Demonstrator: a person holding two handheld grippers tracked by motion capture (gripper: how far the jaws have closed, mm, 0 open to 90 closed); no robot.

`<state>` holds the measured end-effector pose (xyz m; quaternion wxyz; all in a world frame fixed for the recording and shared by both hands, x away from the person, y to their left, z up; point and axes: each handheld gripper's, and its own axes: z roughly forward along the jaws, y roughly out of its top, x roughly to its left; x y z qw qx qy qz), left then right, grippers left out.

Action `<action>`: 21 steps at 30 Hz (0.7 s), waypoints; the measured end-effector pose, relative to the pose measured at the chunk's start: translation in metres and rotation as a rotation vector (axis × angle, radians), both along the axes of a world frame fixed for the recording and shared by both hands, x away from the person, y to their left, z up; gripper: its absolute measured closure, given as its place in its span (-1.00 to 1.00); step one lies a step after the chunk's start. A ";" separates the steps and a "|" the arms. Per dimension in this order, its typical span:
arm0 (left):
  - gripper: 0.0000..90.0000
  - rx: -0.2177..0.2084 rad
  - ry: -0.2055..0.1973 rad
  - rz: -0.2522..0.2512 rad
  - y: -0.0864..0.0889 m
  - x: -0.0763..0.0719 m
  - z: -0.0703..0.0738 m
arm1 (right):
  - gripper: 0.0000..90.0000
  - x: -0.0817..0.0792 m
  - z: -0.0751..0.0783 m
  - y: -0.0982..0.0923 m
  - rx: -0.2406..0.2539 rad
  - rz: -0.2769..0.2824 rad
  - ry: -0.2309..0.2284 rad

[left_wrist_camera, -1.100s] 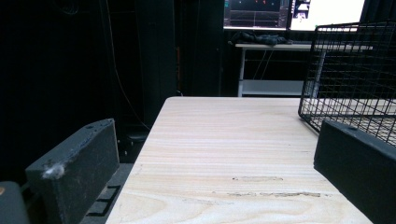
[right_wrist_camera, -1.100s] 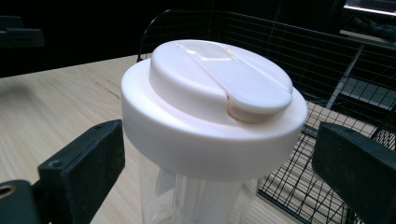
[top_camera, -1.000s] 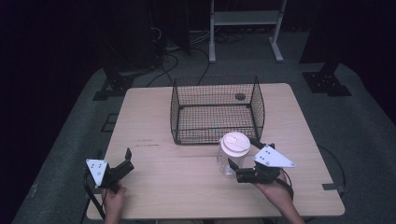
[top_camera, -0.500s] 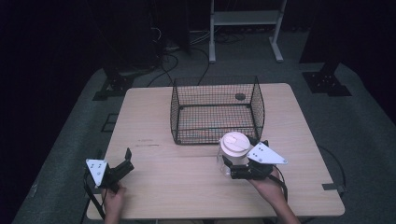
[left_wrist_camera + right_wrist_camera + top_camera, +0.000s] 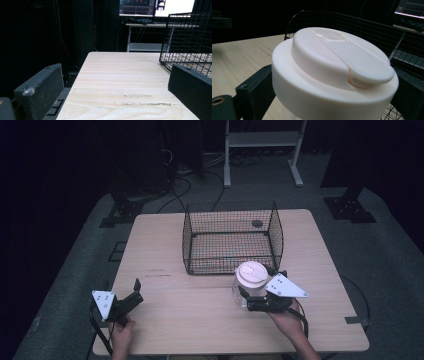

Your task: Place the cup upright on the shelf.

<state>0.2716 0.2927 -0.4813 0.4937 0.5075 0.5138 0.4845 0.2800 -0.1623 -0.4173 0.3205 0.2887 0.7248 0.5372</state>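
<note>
A clear jar with a wide white lid [image 5: 251, 272] stands just in front of the black wire basket [image 5: 231, 240], at its front right corner. My right gripper [image 5: 248, 296] comes at the jar from the right. Its jaws press on both sides of the jar just under the lid [image 5: 337, 65], so it is shut on the jar. My left gripper [image 5: 136, 290] rests near the table's front left corner. In the left gripper view it [image 5: 116, 75] is open, with bare wood between its jaws.
The wire basket sits at the middle back of the wooden table [image 5: 165, 245], open at the top, with a small dark round thing [image 5: 257, 223] near its far side. A white shelf frame [image 5: 262, 140] and cables lie on the floor beyond the table.
My right gripper and the jar have shifted slightly left and toward the basket. The left gripper has stayed put.
</note>
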 end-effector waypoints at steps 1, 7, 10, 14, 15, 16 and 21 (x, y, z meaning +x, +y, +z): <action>-1.00 0.000 0.000 0.001 0.000 0.000 0.000 | -0.91 0.000 0.000 0.000 0.001 -0.002 -0.002; -1.00 0.000 -0.001 0.000 0.000 0.000 0.000 | -0.91 -0.003 0.000 0.001 0.006 -0.016 -0.003; -1.00 0.000 -0.001 0.000 0.000 0.000 0.000 | -0.91 -0.003 0.000 0.001 0.007 -0.015 -0.003; -1.00 0.001 0.000 0.001 0.000 0.000 0.000 | -0.90 -0.003 0.002 0.000 0.027 -0.012 0.005; -1.00 0.001 0.000 0.000 0.000 0.000 0.000 | -0.90 -0.004 0.004 -0.001 0.028 -0.010 0.003; -1.00 0.002 0.000 0.000 0.000 0.000 0.000 | -0.90 -0.004 0.004 -0.001 0.028 -0.010 0.003; -1.00 0.001 0.000 0.000 0.000 0.000 0.000 | -0.90 -0.006 0.015 -0.001 0.023 -0.007 -0.020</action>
